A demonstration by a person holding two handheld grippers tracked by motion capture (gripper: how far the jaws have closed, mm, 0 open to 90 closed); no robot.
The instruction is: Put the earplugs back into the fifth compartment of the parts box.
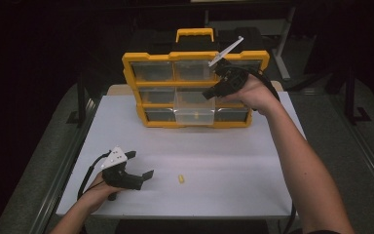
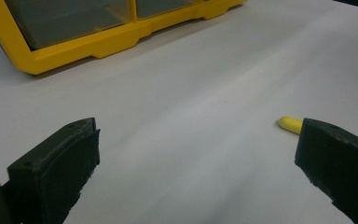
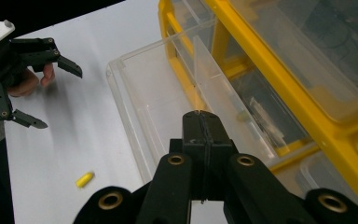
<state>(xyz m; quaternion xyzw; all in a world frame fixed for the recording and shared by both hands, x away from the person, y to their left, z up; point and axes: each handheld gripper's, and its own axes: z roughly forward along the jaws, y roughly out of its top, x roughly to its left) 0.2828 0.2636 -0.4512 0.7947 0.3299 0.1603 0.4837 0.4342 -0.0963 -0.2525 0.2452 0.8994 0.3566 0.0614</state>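
Yellow capsule (image 1: 180, 179) on white table (image 1: 233, 161) | likely light, smooth, prone to rolling | grip across middle | left gripper (image 1: 141, 165) jaws spread | right gripper (image 3: 200, 122) jaws together above clear drawer (image 3: 142, 100)

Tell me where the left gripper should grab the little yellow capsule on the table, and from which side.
Grip the yellow capsule across its short middle, coming straight down from above. It lies flat on the white table, a small rounded cylinder with free space all round. The left gripper, jaws open, sits just beside it. Turn the jaws to close on the long sides, not the rounded ends.
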